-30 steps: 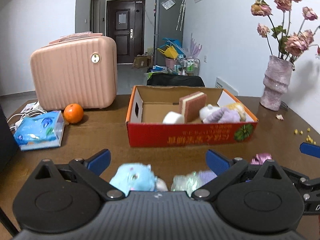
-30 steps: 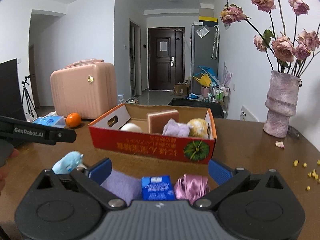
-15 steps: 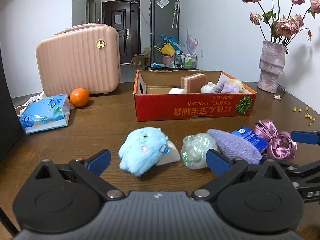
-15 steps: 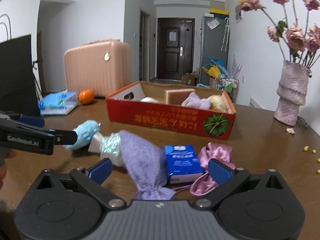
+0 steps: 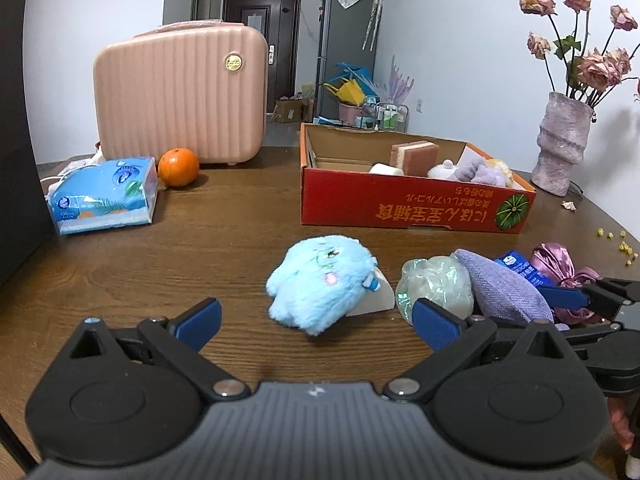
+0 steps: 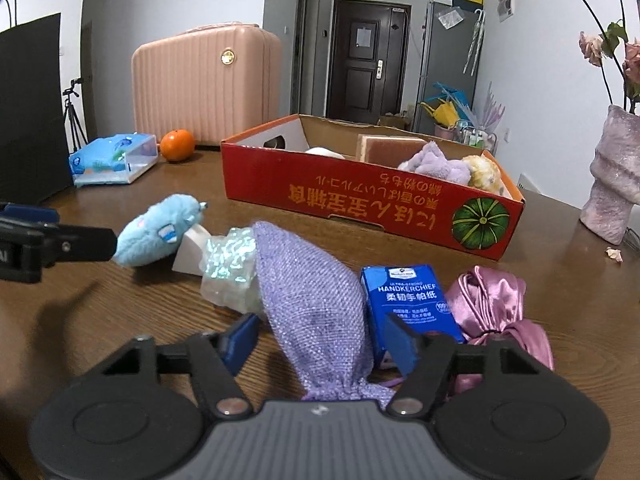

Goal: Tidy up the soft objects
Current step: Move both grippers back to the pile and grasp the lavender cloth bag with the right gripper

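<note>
On the brown table, a light blue plush toy (image 5: 320,280) lies on a white card, just ahead of my left gripper (image 5: 316,322), whose jaws stand wide open and apart from it. My right gripper (image 6: 320,342) is closing around a purple knitted pouch (image 6: 308,300). The pouch sits between the blue pads, with small gaps still showing on both sides. An iridescent bundle (image 6: 228,268) touches the pouch's left side. A blue handkerchief pack (image 6: 408,296) and a pink satin piece (image 6: 492,304) lie to its right. Behind stands the red cardboard box (image 6: 360,200), holding a sponge and plush items.
A pink suitcase (image 5: 180,92), an orange (image 5: 178,167) and a blue tissue pack (image 5: 104,196) stand at the back left. A vase of dried roses (image 5: 562,148) is at the back right, with yellow crumbs (image 5: 620,240) near the table edge. A black panel (image 5: 16,140) rises on the left.
Both grippers have come down toward the table and the soft things look nearer. The right jaws have narrowed around the purple pouch. The left jaws stay wide.
</note>
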